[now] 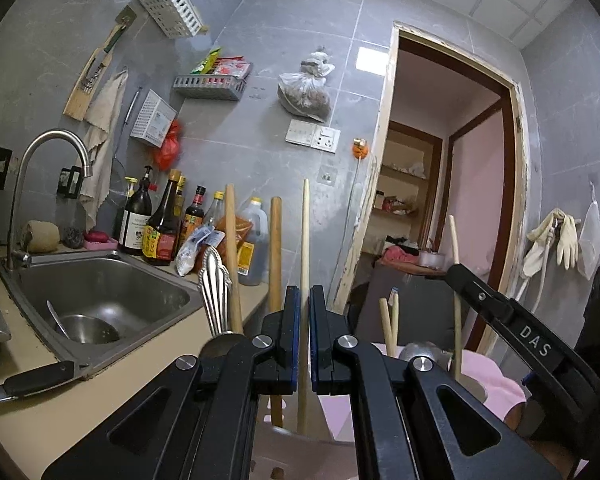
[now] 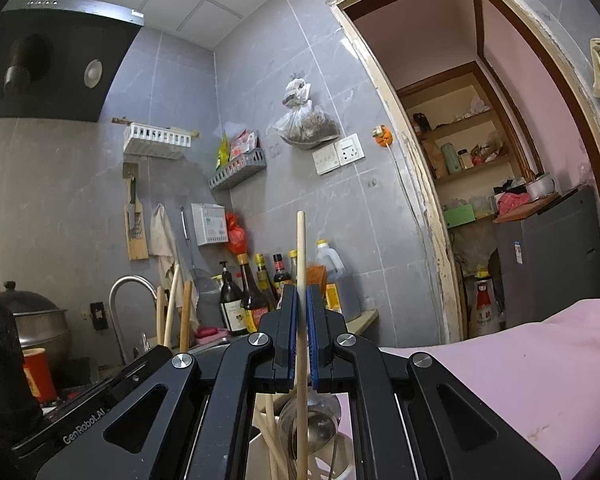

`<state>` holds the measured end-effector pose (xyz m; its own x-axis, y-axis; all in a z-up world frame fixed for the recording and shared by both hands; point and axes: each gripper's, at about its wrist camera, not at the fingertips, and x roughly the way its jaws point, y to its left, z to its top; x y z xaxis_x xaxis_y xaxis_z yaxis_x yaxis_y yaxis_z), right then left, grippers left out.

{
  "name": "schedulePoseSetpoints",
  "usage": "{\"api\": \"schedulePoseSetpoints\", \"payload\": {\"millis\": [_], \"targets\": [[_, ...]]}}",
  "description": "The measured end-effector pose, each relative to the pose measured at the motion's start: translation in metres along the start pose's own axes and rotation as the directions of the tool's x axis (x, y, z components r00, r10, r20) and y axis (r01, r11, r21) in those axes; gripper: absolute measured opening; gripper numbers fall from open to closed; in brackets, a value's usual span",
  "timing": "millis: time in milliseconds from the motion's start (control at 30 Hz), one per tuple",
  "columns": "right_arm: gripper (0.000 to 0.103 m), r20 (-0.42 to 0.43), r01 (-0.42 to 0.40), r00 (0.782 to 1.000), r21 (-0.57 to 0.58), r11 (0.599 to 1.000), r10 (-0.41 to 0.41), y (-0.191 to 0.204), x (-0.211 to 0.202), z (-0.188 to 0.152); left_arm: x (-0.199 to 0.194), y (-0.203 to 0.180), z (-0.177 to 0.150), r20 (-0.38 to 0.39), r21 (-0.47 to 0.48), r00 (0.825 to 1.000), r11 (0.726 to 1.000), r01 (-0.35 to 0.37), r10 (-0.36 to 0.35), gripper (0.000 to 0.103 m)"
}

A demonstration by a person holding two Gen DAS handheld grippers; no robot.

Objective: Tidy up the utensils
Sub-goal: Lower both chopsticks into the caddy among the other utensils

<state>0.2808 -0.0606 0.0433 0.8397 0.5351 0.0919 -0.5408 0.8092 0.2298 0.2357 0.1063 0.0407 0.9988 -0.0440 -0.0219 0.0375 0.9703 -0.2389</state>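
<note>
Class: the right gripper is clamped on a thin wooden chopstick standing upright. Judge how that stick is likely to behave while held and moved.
The wooden chopstick looks straight and rigid, so probably stiff and light. It is round and smooth, and the right gripper pinches only a short stretch, so it may pivot or slip. Laid down, it would likely roll.

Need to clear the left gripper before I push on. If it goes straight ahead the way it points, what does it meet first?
Probably nothing close: the left gripper, shut on a pale chopstick, points level past the counter's end toward the grey tiled wall. The wall looks like the first thing in line, though depth is unclear.
</note>
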Motion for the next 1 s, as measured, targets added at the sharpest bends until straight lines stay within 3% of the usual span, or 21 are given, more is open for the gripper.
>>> {"api": "schedulePoseSetpoints", "payload": {"millis": [300, 367, 467, 633, 700, 1000], "targets": [[0.004, -0.028, -0.015, 1.000, 0.000, 1.000, 0.015, 0.000, -0.002, -0.005, 0.003, -0.008, -0.007, -0.087, 0.016, 0.996, 1.000, 0.012, -0.011, 0.004], [0.004, -0.029, -0.016, 0.999, 0.000, 1.000, 0.016, 0.000, -0.004, -0.005, 0.001, -0.009, -0.008, -0.086, 0.013, 0.996, 1.000, 0.016, -0.014, 0.009], [0.005, -0.026, -0.012, 1.000, -0.005, 1.000, 0.012, 0.000, -0.007, -0.004, -0.004, -0.008, -0.007, -0.079, -0.013, 0.997, 1.000, 0.026, -0.027, 0.024], [0.009, -0.020, -0.001, 1.000, -0.004, 1.000, 0.001, -0.001, -0.012, 0.000, -0.007, -0.004, -0.002, -0.071, -0.037, 0.997, 0.999, 0.025, -0.028, 0.025], [0.019, -0.018, 0.003, 1.000, -0.007, 1.000, -0.003, -0.002, -0.013, 0.001, -0.007, -0.003, 0.000, -0.068, -0.042, 0.997, 0.999, 0.023, -0.026, 0.027], [0.024, -0.024, 0.031, 0.999, -0.021, 0.999, -0.031, -0.005, -0.019, 0.006, -0.011, 0.006, 0.007, -0.055, -0.086, 0.998, 0.996, 0.021, -0.026, 0.035]]}}
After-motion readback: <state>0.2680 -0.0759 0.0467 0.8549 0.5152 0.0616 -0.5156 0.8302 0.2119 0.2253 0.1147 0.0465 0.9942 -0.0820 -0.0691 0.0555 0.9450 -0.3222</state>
